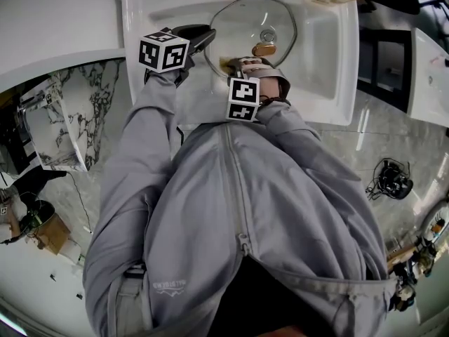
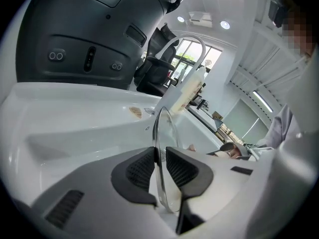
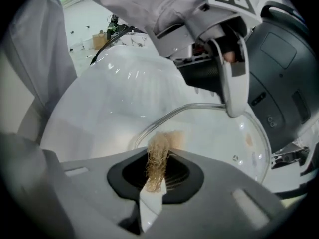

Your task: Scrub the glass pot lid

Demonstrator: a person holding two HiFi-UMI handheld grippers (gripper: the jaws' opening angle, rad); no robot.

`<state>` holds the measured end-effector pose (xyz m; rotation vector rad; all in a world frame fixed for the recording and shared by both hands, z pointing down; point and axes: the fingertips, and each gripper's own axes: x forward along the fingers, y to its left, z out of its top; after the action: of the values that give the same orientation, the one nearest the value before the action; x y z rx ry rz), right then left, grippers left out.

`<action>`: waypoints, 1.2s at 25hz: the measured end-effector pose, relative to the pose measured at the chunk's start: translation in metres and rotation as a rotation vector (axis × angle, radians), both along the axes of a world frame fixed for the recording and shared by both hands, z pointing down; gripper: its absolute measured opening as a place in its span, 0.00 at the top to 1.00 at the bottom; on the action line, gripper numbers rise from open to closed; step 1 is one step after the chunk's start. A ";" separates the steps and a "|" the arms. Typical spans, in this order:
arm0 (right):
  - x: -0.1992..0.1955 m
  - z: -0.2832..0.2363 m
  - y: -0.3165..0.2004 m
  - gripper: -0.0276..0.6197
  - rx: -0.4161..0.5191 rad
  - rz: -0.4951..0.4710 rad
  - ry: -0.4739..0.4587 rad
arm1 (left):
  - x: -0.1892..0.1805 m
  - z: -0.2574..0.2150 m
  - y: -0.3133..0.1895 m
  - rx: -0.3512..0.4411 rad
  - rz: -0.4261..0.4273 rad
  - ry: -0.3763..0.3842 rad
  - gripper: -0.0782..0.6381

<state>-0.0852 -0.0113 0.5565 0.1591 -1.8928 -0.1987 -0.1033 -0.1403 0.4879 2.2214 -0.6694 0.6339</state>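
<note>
Now: L gripper (image 2: 160,169) clamped on rim of round, clear glass lid (image 3: 219,138); R gripper (image 3: 158,172) pinching tan fibrous scrubber (image 3: 158,153); lid's near edge hidden behind jaws.

1. The head view looks steeply down from above the person onto the white sink (image 1: 330,62) at the frame's top, with the left gripper (image 1: 203,39) and the right gripper (image 1: 238,64) at middle distance
2. The left gripper view sits low and very near behind its own jaws, faces along the sink basin, and sees the glass lid (image 2: 162,128) edge-on
3. The right gripper view looks down along its jaws with the scrubber (image 3: 158,158) close in the foreground, faces the lid's broad face, and has the left gripper opposite
4. All three views share the lid and the sink
</note>
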 end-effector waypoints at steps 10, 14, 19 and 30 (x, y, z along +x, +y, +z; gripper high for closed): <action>0.039 0.026 0.020 0.90 -0.096 -0.013 0.080 | -0.002 0.001 0.000 0.007 -0.031 -0.026 0.80; 0.053 -0.001 -0.015 0.90 0.032 0.065 0.031 | -0.001 0.001 0.000 0.007 -0.042 -0.033 0.80; 0.054 -0.042 -0.055 0.90 0.158 0.131 -0.070 | -0.002 0.001 0.001 0.006 -0.059 -0.035 0.80; 0.064 -0.100 -0.175 0.90 0.391 0.170 -0.059 | -0.002 0.002 0.001 -0.002 -0.078 -0.037 0.80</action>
<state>-0.0215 -0.1862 0.4563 0.5941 -1.8698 -0.4508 -0.1053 -0.1397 0.4895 2.1750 -0.7704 0.6374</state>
